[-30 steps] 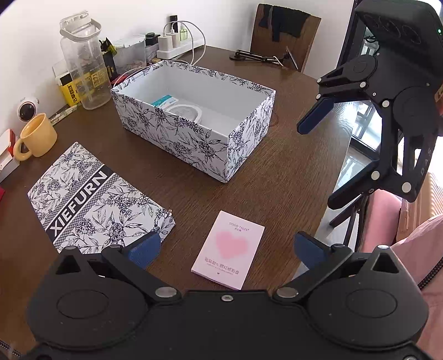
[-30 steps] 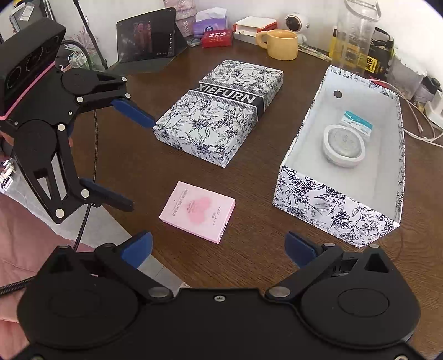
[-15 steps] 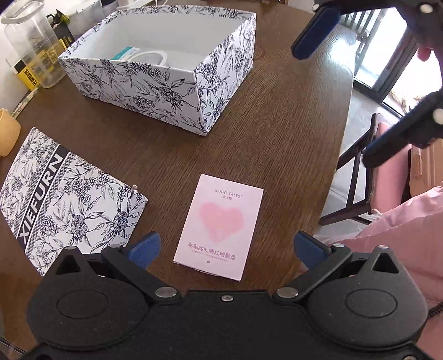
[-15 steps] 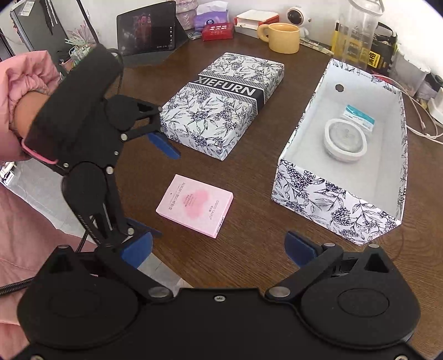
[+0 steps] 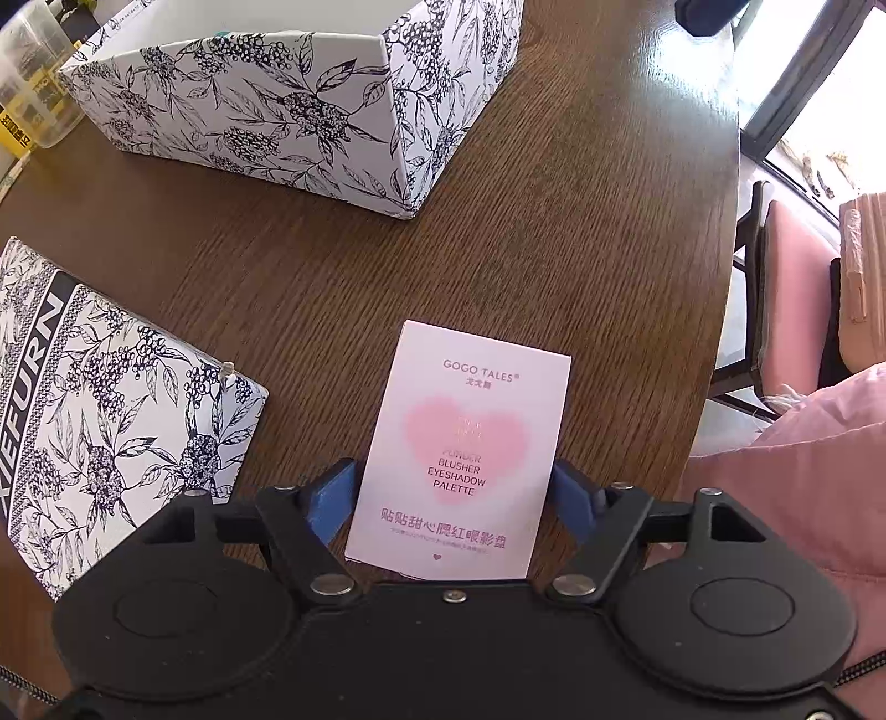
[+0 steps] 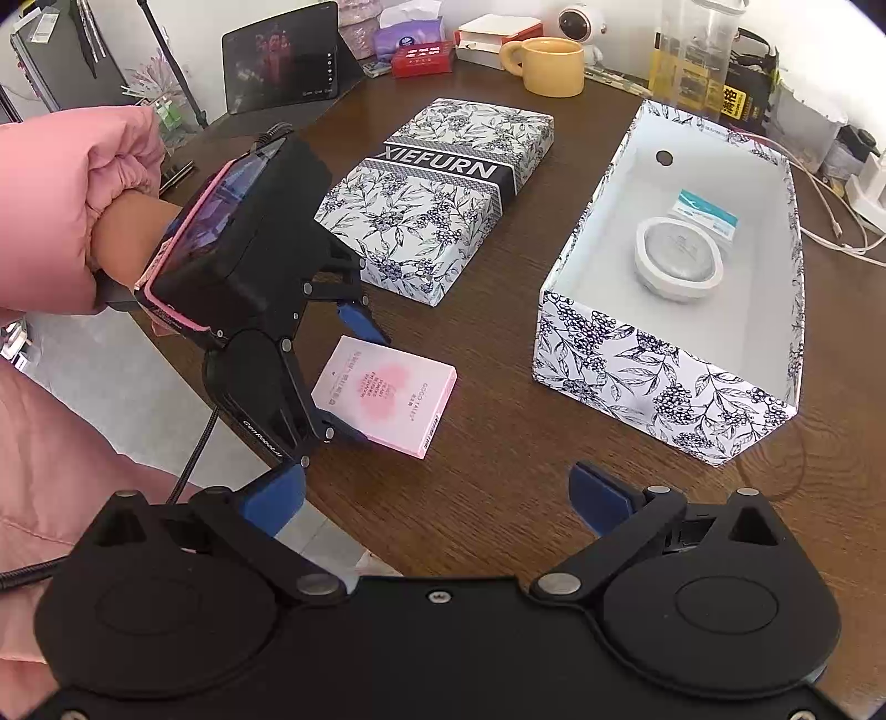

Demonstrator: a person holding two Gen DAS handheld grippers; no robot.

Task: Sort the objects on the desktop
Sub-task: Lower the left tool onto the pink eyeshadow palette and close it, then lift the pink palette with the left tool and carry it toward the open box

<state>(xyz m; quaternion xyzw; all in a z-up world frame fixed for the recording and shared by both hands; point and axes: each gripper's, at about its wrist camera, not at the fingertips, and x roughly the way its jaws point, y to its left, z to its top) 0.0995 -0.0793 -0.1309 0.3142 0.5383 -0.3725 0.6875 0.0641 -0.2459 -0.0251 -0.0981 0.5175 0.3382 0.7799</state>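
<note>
A pink eyeshadow palette box (image 5: 459, 432) (image 6: 387, 399) lies flat near the table's edge. My left gripper (image 5: 451, 498) (image 6: 365, 385) straddles its near end, with the blue pads (image 5: 332, 498) pressed against both long sides. An open floral storage box (image 5: 310, 111) (image 6: 664, 387) stands beyond it, holding a round white tin (image 6: 678, 257) and a small white-and-teal packet (image 6: 703, 210). My right gripper (image 6: 437, 498) hovers open over the table's front edge, nothing between its fingers.
The floral "XIEFURN" lid (image 5: 111, 432) (image 6: 437, 183) lies left of the palette. A yellow mug (image 6: 551, 66), a tablet (image 6: 282, 58), a clear jar (image 6: 692, 50) and cables (image 6: 841, 232) line the back. A pink-seated chair (image 5: 792, 288) stands beyond the table edge (image 5: 720, 277).
My left gripper dropped down and forward onto the pink palette box, and its fingers narrowed from wide open to touching the box's sides. The right gripper stayed put.
</note>
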